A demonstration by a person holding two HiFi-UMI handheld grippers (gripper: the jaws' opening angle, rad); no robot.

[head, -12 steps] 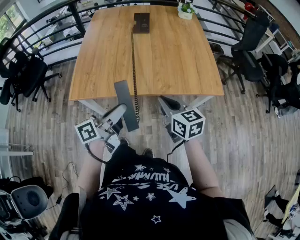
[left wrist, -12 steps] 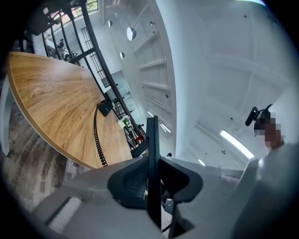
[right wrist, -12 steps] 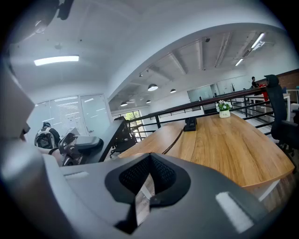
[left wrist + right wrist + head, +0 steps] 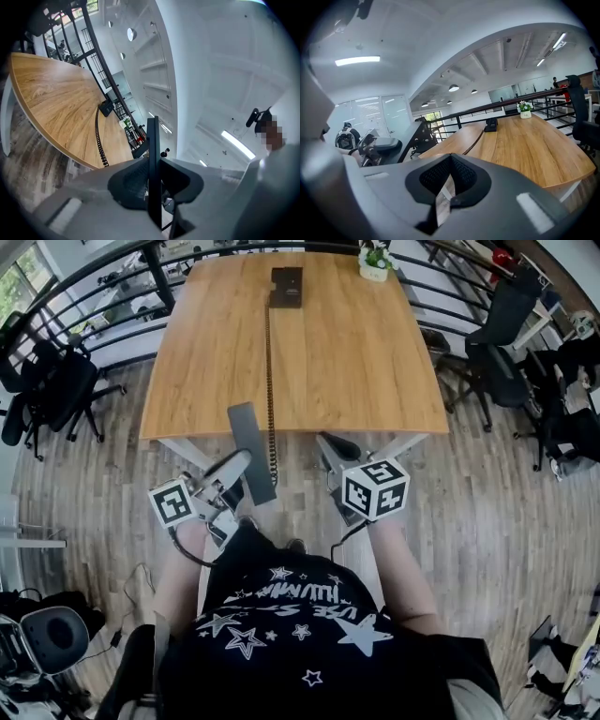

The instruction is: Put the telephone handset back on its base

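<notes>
1. My left gripper [image 4: 234, 478] pinches the flat, dark slab of the handset [image 4: 248, 442], held over the table's near edge
2. Its coiled cord [image 4: 270, 381] crosses the smooth wooden table [image 4: 375, 371] to the boxy black base [image 4: 286, 285]
3. My right gripper [image 4: 334, 448] has its jaws together, empty

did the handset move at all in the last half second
No. The handset crosses the near edge of the table at the same place as before, clamped in the left gripper.
</notes>
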